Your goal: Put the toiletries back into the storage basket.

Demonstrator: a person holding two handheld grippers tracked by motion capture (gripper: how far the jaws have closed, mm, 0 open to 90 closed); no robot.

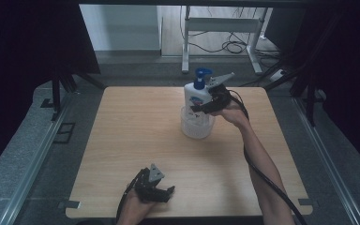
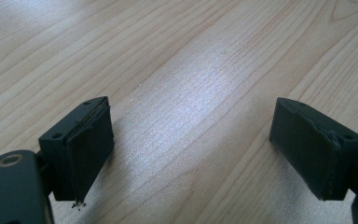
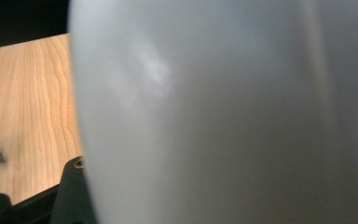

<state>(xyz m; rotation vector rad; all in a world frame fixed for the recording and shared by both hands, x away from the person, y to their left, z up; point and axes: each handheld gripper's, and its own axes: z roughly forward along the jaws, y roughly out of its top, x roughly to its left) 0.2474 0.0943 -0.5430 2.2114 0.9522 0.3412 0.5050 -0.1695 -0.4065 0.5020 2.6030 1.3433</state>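
Low at the left of the wooden table point(image 1: 136, 140), near its front edge: left gripper point(image 1: 165, 193), held in the person's left hand point(image 1: 133, 208), resting close to the tabletop with grey three-cornered plate on top and tips turned toward the right. Jaws spread wide in the left gripper view, black pads point(image 2: 91, 149) well apart, bare wood grain between them, nothing pinched. Cable trailing back along the wrist toward the bottom edge.

Further right, past the middle of the table and toward its far side: translucent round container point(image 1: 197, 125) standing upright on the wood. Inside its mouth, a white pump bottle point(image 1: 197, 96) with a blue pump head and a blue-and-red label, upright, lower part down in the container, upper body and pump rising above the rim.

Right of the bottle and touching it: right gripper point(image 1: 204, 107), reaching in from the right at about label height, held in the right hand point(image 1: 232, 112), forearm running down to the bottom right corner with a black cable alongside. Seen from the right gripper view, pale bottle wall point(image 3: 223, 112) pressed up very close and blurred, one jaw dark at the lower left beside it. Jaws seemingly closed around the bottle body; exact contact of the far jaw impossible to tell.
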